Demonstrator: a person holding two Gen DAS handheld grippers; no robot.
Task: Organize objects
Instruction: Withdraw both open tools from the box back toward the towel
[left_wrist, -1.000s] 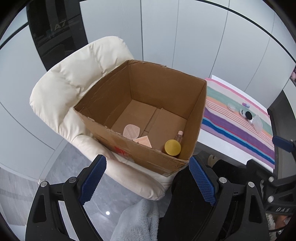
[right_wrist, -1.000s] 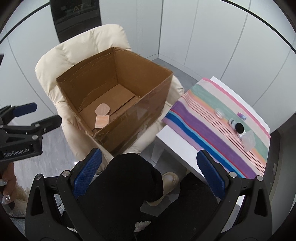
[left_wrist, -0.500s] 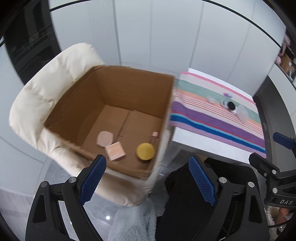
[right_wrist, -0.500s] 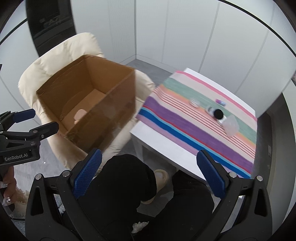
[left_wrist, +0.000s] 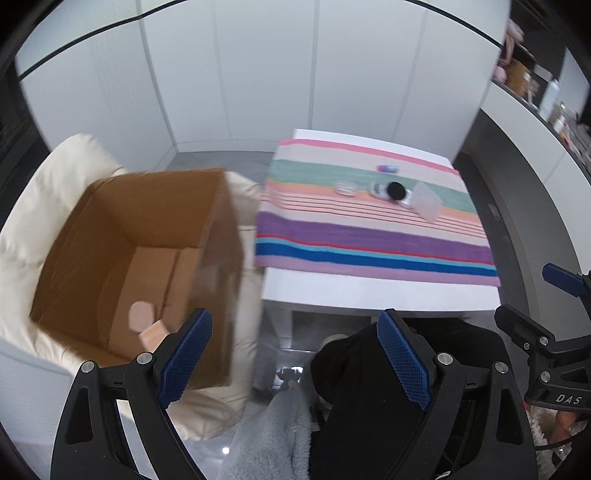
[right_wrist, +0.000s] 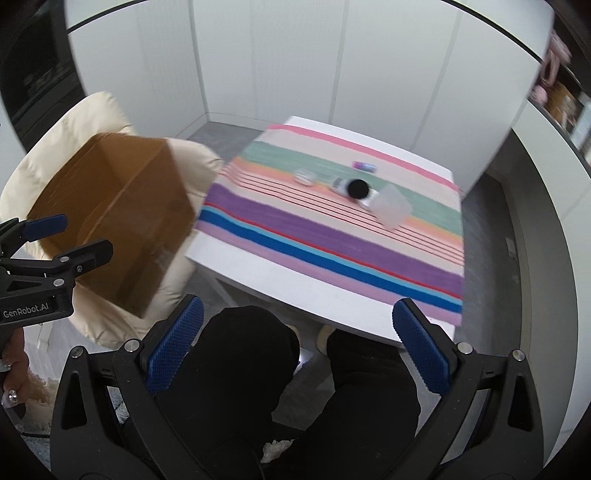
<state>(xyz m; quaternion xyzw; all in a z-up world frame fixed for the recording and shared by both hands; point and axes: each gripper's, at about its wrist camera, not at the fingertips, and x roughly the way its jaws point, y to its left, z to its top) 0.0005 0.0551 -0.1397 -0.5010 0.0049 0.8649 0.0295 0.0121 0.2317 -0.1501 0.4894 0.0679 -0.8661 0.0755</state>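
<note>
A: Cardboard on the left: an open box (left_wrist: 140, 254) sits on a cream chair (left_wrist: 44, 206), just beside the table's left edge.

B: What is in it?

A: A pink pad (left_wrist: 140, 315) and a peach block (left_wrist: 153, 334) on the box floor, near its front wall. The rest of the floor is hidden or blurred.

B: And the table (left_wrist: 351, 291)?

A: White, with a striped cloth (left_wrist: 369, 240) over most of it; the front edge is bare. Toward the cloth's far edge, left to right: a small clear dish (left_wrist: 345, 188), a black-capped jar (left_wrist: 393, 191), a clear lid (left_wrist: 426, 201) touching the jar. A small purple tube (left_wrist: 387, 168) lies behind them, nearer the far edge.

B: The left gripper (left_wrist: 295, 363)?

A: Its jaws stand wide apart with nothing between them, over the gap between box and table.

B: The right gripper (right_wrist: 295, 345)?

A: Also spread wide and empty, above the person's dark trousers (right_wrist: 295, 387) at the table's front edge.
</note>
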